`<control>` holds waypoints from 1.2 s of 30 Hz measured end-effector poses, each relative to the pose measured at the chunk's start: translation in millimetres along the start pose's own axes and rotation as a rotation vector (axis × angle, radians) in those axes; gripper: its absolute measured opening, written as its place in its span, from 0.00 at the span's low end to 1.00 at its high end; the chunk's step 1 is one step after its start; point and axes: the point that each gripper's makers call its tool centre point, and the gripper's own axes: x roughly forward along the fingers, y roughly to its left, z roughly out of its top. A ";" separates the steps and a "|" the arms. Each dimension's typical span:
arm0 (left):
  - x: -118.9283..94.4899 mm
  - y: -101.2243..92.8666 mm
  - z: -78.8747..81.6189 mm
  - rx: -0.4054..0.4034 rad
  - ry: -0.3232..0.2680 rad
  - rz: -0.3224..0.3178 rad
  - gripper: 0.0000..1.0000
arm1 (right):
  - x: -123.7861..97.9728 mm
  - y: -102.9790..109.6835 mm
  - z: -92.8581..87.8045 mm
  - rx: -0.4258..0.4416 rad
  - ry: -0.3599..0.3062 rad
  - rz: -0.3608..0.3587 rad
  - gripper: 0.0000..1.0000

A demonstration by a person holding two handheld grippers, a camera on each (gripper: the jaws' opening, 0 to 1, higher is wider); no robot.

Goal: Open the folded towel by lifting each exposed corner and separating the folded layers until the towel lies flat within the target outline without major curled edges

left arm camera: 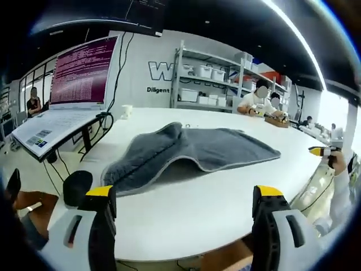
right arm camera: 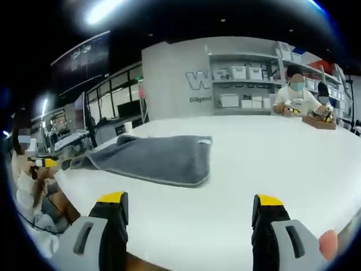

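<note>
On the white round table (left arm camera: 214, 197) the folded grey terry towel (left arm camera: 186, 155) should be approached low; both grippers, left gripper (left arm camera: 183, 206) and right gripper (right arm camera: 189, 212), are held wide and empty.

Lab: white worktable (left arm camera: 186, 209), bin shelves (left arm camera: 206, 79), big code screen (left arm camera: 83, 70), wall lettering (right arm camera: 198, 79), masked workers (right arm camera: 296, 99) at bench.

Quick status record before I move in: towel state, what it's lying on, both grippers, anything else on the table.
towel: grey towel, still folded, one part humped up off the surface in the left gripper view
surface: white table
target outline: not discernible
left gripper: open, empty, short of the towel
right gripper: open, empty, short of the towel
far side of table: seated people working over a wooden tray
background: shelving with white bins
</note>
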 end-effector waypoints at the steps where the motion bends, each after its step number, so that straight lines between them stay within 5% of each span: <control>1: 0.4 -1.2 0.3 0.001 0.000 -0.003 1.00 | 8.9 -5.8 -1.5 -0.014 0.007 0.002 0.83; 3: 1.1 -1.6 0.3 0.002 0.006 -0.001 1.00 | 22.7 -12.5 -7.4 0.004 0.043 0.022 0.80; 6: 1.3 -2.6 1.5 0.005 0.009 -0.001 1.00 | 41.4 -20.7 -0.3 0.019 -0.010 0.025 0.82; 10: 2.6 -2.6 2.4 0.003 0.011 -0.001 1.00 | 62.3 -29.6 -1.6 -0.004 -0.013 0.023 0.67; 16: 4.2 -4.6 -0.2 0.002 0.016 -0.001 1.00 | 97.3 -35.5 -1.8 0.080 -0.027 0.030 0.65; 20: 5.4 -7.8 -2.2 -0.001 0.018 -0.007 1.00 | 113.8 -44.4 -5.1 0.034 -0.006 -0.018 0.64; 25: 5.5 -8.7 -3.3 -0.001 0.017 -0.015 1.00 | 125.7 -61.5 -12.5 0.031 0.019 -0.076 0.45; 36: 11.2 -12.2 -3.0 0.021 0.035 -0.023 1.00 | 140.3 -50.6 -19.6 0.016 0.040 -0.044 0.21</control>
